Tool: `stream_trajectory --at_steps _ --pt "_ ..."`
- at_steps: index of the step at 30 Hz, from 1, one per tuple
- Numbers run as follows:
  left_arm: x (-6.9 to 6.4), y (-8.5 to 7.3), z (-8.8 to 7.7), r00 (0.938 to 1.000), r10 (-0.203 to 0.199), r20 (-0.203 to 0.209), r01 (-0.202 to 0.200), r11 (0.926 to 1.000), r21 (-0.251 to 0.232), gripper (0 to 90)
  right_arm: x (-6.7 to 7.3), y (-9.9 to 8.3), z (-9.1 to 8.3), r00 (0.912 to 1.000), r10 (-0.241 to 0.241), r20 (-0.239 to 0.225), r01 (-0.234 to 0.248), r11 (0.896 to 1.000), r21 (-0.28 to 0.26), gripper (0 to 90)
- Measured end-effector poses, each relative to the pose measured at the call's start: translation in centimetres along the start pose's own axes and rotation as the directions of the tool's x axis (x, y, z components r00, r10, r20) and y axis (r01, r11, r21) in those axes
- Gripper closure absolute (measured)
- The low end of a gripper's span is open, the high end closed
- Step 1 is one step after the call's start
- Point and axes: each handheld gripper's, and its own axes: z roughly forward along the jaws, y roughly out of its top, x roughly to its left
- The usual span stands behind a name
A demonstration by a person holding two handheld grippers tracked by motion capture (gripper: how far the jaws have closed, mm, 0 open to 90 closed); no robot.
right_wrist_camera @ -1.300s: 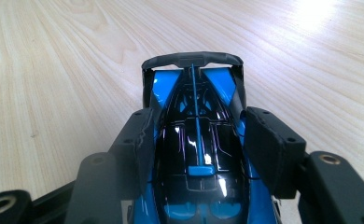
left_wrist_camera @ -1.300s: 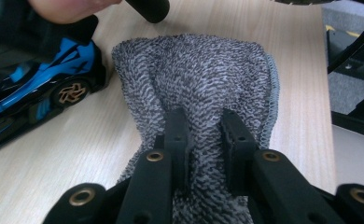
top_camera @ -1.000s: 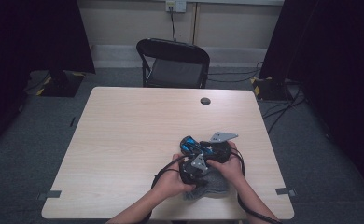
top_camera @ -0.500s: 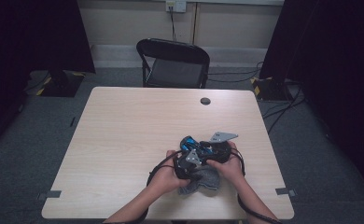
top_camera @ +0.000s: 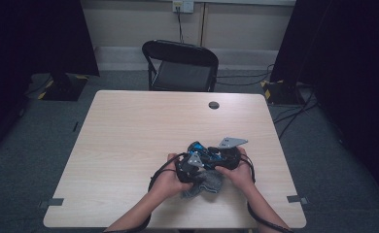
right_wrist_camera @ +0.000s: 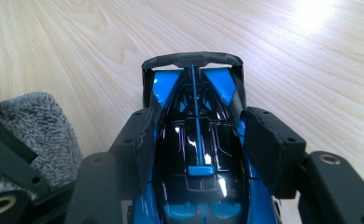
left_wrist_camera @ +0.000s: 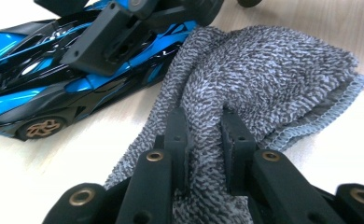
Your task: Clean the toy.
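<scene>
A blue and black toy car (right_wrist_camera: 196, 100) lies on the wooden table (top_camera: 129, 136), and my right gripper (right_wrist_camera: 199, 135) is shut on its body, one jaw pressed against each side. In the high view the car (top_camera: 199, 147) sticks out beyond the right gripper (top_camera: 217, 156) toward the left. My left gripper (left_wrist_camera: 203, 126) is shut on a fold of a grey knitted cloth (left_wrist_camera: 273, 65), which lies bunched against the car's side (left_wrist_camera: 40, 88). From above, the cloth (top_camera: 206, 187) rests near the table's front edge, under the left gripper (top_camera: 193, 167) and both hands.
A small black round disc (top_camera: 214, 105) sits on the table's far side. A black folding chair (top_camera: 180, 65) stands behind the table. Cables trail from both grippers over the front edge.
My left gripper has shifted a little to the left with the cloth, dragging it beside the car. The right gripper and the car have stayed put.
</scene>
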Motion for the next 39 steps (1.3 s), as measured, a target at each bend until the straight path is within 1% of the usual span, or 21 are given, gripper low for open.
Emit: stream_trajectory --at_steps 1,2,3,4,5,6,8,9,10,15,21,26,27,29,30,32,34,37,38,39 --pt "0.2 -0.1 -0.1 1.0000 -0.009 0.000 0.009 1.0000 -0.002 75.6 0.0 0.0 0.0 1.0000 0.000 0.000 0.000 1.000 0.000 44.2" --pt "0.3 -0.1 -0.1 0.9999 -0.007 -0.008 0.007 1.0000 -0.005 75.5 0.0 0.0 0.0 1.0000 0.001 0.001 -0.001 1.000 -0.001 44.2" --pt "0.3 -0.1 -0.1 0.9999 -0.007 -0.008 0.007 1.0000 -0.005 75.6 0.0 0.0 0.0 1.0000 0.001 0.001 -0.001 1.000 -0.001 44.2" --pt "0.5 -0.3 -0.3 0.9997 -0.022 -0.014 0.022 0.9997 -0.012 75.6 0.0 0.0 0.0 1.0000 0.001 0.000 -0.001 1.000 -0.001 44.2" --pt "0.5 -0.3 -0.3 0.9997 -0.022 -0.014 0.022 0.9997 -0.012 75.5 0.0 0.0 0.0 1.0000 0.001 0.000 -0.001 1.000 -0.001 44.2" --pt "0.6 -0.3 -0.4 0.9997 -0.017 -0.018 0.017 0.9999 0.000 75.5 0.0 0.0 0.0 1.0000 0.001 0.000 -0.001 1.000 -0.001 44.2" --pt "0.9 -0.5 -0.7 0.9990 -0.023 -0.038 0.023 0.9997 -0.003 75.6 0.0 0.0 0.0 1.0000 0.001 0.000 -0.001 1.000 -0.001 44.2" --pt "1.0 -0.5 -0.8 0.9989 -0.022 -0.041 0.021 0.9998 -0.006 75.5 0.0 0.0 0.0 1.0000 0.001 0.000 -0.001 1.000 -0.001 44.2" --pt "1.2 -0.6 -0.9 0.9985 -0.029 -0.046 0.028 0.9996 -0.009 75.6 0.0 0.0 0.0 1.0000 0.000 0.000 0.000 1.000 -0.001 44.2" --pt "1.6 -0.9 -1.1 0.9972 -0.048 -0.057 0.047 0.9987 -0.019 75.5 0.0 0.0 0.0 1.0000 0.001 -0.001 -0.001 1.000 -0.002 44.2" --pt "1.9 -1.0 -1.3 0.9970 -0.048 -0.061 0.048 0.9988 -0.010 75.5 0.0 0.0 0.0 1.0000 0.000 -0.001 0.000 1.000 -0.001 44.2" --pt "2.2 -1.1 -1.5 0.9961 -0.056 -0.069 0.055 0.9984 -0.015 75.5 0.0 0.0 0.0 1.0000 -0.003 -0.001 0.003 1.000 0.000 44.2" --pt "2.3 -1.2 -1.6 0.9951 -0.064 -0.075 0.063 0.9978 -0.021 75.5 0.0 0.0 0.0 1.0000 -0.003 0.000 0.003 1.000 -0.002 44.2" --pt "2.4 -1.3 -1.6 0.9948 -0.066 -0.078 0.065 0.9977 -0.019 75.5 0.0 0.0 0.0 1.0000 -0.002 -0.001 0.002 1.000 0.001 44.2" --pt "2.6 -1.3 -1.7 0.9936 -0.072 -0.086 0.070 0.9972 -0.023 75.5 0.0 0.0 0.0 1.0000 -0.002 -0.001 0.002 1.000 0.001 44.2" --pt "2.7 -1.4 -1.8 0.9934 -0.072 -0.089 0.070 0.9973 -0.019 75.5 0.0 0.0 0.0 1.0000 -0.002 -0.001 0.002 1.000 0.000 44.1" --pt "3.0 -1.5 -2.1 0.9914 -0.074 -0.108 0.072 0.9972 -0.018 75.5 0.0 0.0 0.0 1.0000 -0.002 0.000 0.002 1.000 0.000 44.2" --pt "3.2 -1.6 -2.2 0.9900 -0.077 -0.118 0.076 0.9970 -0.017 75.5 0.0 0.0 0.0 1.0000 -0.002 0.000 0.002 1.000 0.000 44.2" --pt "3.3 -1.7 -2.3 0.9885 -0.090 -0.121 0.088 0.9958 -0.027 75.5 0.0 0.0 0.0 1.0000 -0.002 -0.001 0.002 1.000 0.000 44.2" --pt "3.4 -1.8 -2.4 0.9880 -0.092 -0.125 0.090 0.9957 -0.022 75.5 0.0 0.0 0.0 1.0000 -0.002 -0.001 0.002 1.000 0.001 44.2"
